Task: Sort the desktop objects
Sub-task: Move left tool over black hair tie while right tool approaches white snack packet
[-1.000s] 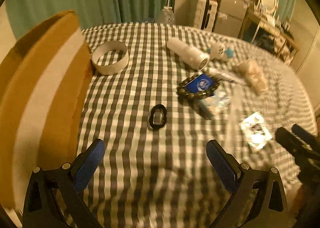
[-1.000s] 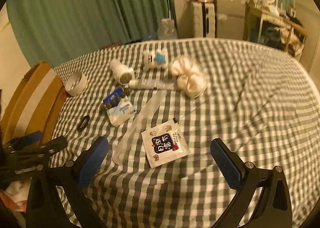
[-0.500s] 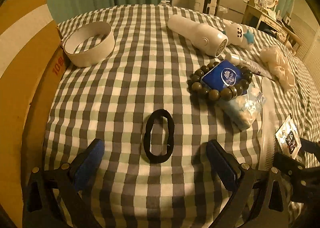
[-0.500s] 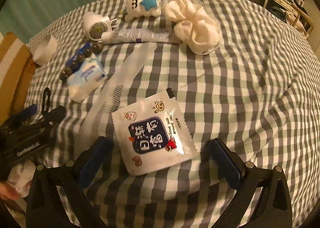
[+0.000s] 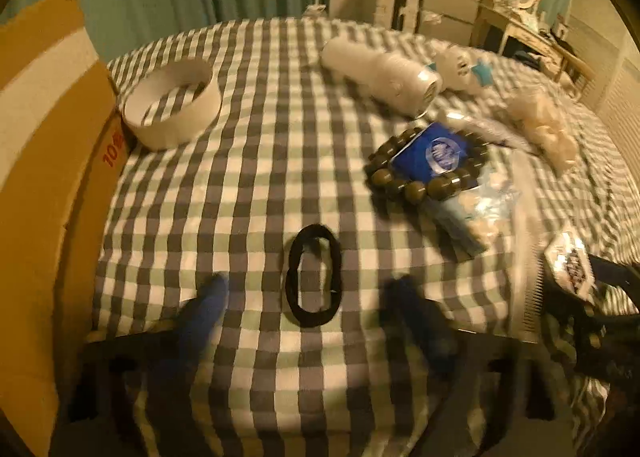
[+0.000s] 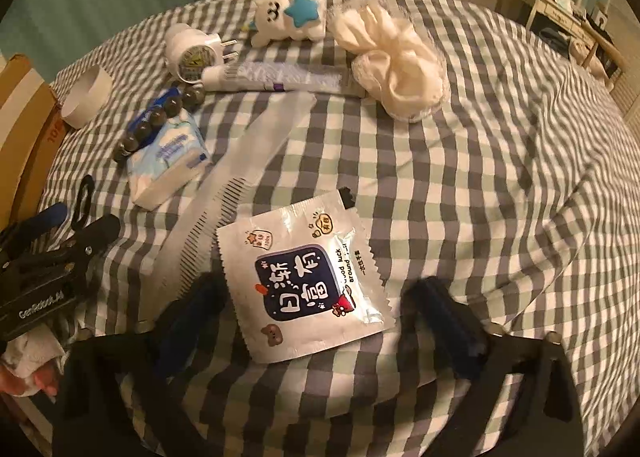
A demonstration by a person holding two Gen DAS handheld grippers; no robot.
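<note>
Hair tie (image 5: 315, 275): a black elastic loop, flat on the checked cloth (image 5: 256, 161) at lower centre of the left view.
My left gripper (image 5: 308, 313): jaws closing, blue pads either side of the hair tie, not yet pressing it.
Packet (image 6: 304, 277): white sachet with a dark blue label, lower centre of the right view.
My right gripper (image 6: 320, 317): jaws closing around the packet, not gripping yet.

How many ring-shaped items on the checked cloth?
3. White tape ring beside the cardboard box; bead bracelet lying on the blue tissue pack; black hair tie between the left gripper fingers. More may be hidden.
</note>
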